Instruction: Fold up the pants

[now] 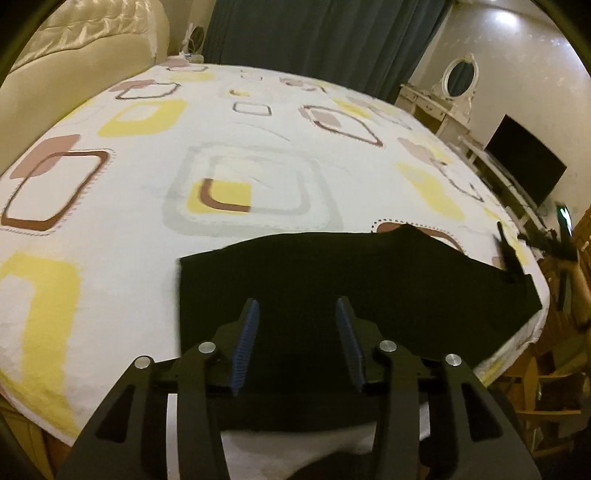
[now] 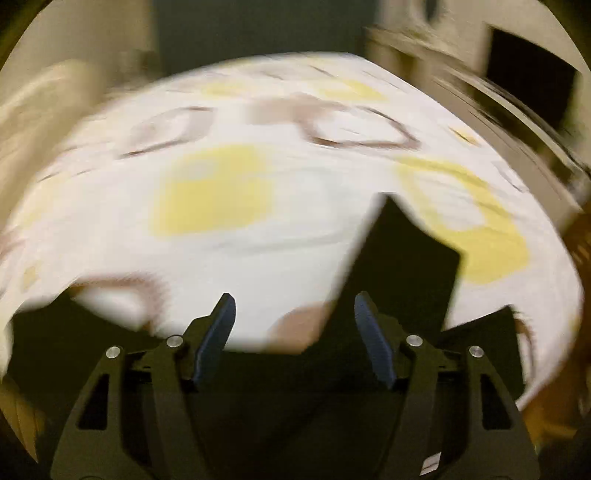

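Note:
Black pants [image 1: 369,291] lie spread flat on the near right part of the bed. My left gripper [image 1: 297,306] is open and empty, its blue pads above the pants' near left part. In the blurred right wrist view, my right gripper [image 2: 293,301] is open and empty above the bedsheet, with black pants fabric [image 2: 402,266] rising just right of its right finger and more along the bottom. The right gripper also shows in the left wrist view [image 1: 508,254] at the pants' far right corner.
The bed [image 1: 147,206] has a white sheet with yellow and brown squares. A cream headboard [image 1: 74,55] is at the far left, dark curtains [image 1: 314,33] behind. A dressing table with an oval mirror [image 1: 460,77] and a dark screen [image 1: 524,162] stand to the right.

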Demonstrator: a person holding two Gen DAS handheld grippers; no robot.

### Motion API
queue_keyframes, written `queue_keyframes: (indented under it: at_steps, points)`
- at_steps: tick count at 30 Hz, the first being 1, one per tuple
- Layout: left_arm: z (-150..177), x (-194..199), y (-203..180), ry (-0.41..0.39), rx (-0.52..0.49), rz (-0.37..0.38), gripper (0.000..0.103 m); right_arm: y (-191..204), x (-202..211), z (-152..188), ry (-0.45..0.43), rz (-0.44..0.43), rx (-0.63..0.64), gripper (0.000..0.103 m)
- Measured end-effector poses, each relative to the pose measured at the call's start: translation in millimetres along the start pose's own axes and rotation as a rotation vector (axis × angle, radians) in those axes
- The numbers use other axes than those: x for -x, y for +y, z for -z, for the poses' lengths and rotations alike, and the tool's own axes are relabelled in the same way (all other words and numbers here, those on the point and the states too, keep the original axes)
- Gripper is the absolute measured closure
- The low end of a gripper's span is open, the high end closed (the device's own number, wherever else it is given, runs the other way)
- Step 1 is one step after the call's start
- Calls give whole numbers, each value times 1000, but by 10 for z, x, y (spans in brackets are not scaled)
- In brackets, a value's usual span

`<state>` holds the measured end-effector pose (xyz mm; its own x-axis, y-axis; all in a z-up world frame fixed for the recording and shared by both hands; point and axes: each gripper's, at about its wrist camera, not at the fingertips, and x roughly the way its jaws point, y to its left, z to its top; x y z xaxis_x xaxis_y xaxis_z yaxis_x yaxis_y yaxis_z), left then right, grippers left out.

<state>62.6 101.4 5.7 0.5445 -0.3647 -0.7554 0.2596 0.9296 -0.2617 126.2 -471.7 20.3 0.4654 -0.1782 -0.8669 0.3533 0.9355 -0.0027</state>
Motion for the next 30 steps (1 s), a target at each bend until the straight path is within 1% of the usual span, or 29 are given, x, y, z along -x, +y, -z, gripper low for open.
queue_keyframes:
  at_steps: [1, 2, 4, 5, 7, 8, 10, 11, 12, 13, 14, 15, 16, 18, 21, 22, 24, 25, 26, 27, 28, 30]
  points:
    - [-7, -76, -23, 12, 6, 4, 59, -73, -188, -174, 42, 46, -44, 36]
    - [-4, -193, -52, 34, 15, 3, 59, -131, -319, -278, 72, 80, -77, 36]
    - [21, -304, -91, 52, 26, 0, 59, -279, -643, -501, 146, 143, -166, 36]
    - [42, -355, -90, 62, 34, 1, 59, -322, -737, -532, 167, 161, -184, 36]
    - [99, -462, -93, 87, 52, -5, 52, -391, -931, -597, 207, 188, -213, 36]
    - [131, -486, -89, 91, 57, -1, 51, -431, -1041, -614, 230, 208, -224, 36]
    - [179, -513, -89, 87, 65, -4, 50, -392, -1183, -592, 262, 233, -222, 37]
    - [188, -514, -90, 83, 67, -4, 50, -391, -1211, -578, 271, 237, -221, 43]
    - [190, -517, -90, 82, 69, 0, 47, -402, -1234, -554, 277, 238, -224, 52]
    - [187, -521, -95, 82, 68, 4, 46, -436, -1254, -533, 282, 219, -238, 71]
    - [186, -525, -96, 82, 68, 4, 45, -465, -1252, -515, 284, 202, -252, 84]
    - [185, -531, -99, 84, 68, 2, 45, -505, -1235, -494, 279, 174, -268, 87]
    - [185, -536, -102, 84, 67, 0, 45, -537, -1199, -499, 269, 154, -275, 93]
    - [188, -539, -114, 83, 70, -6, 45, -637, -1017, -481, 213, 110, -280, 94]
    - [194, -530, -130, 78, 82, -13, 45, -883, -593, -393, 83, 3, -305, 95]
    - [195, -539, -139, 79, 78, -18, 45, -1023, -390, -313, 21, -52, -323, 95]
    - [194, -557, -156, 80, 69, -31, 45, -1236, -115, -162, -69, -137, -353, 95]
    - [196, -561, -169, 79, 67, -40, 44, -1423, 90, -10, -149, -206, -383, 96]
    - [197, -562, -182, 78, 67, -46, 44, -1550, 223, 125, -200, -237, -410, 96]
    - [203, -562, -197, 77, 69, -50, 41, -1684, 319, 276, -241, -271, -444, 96]
    - [208, -562, -207, 75, 72, -50, 40, -1849, 378, 481, -273, -301, -480, 96]
    - [221, -560, -224, 70, 77, -62, 40, -2093, 393, 780, -293, -315, -528, 96]
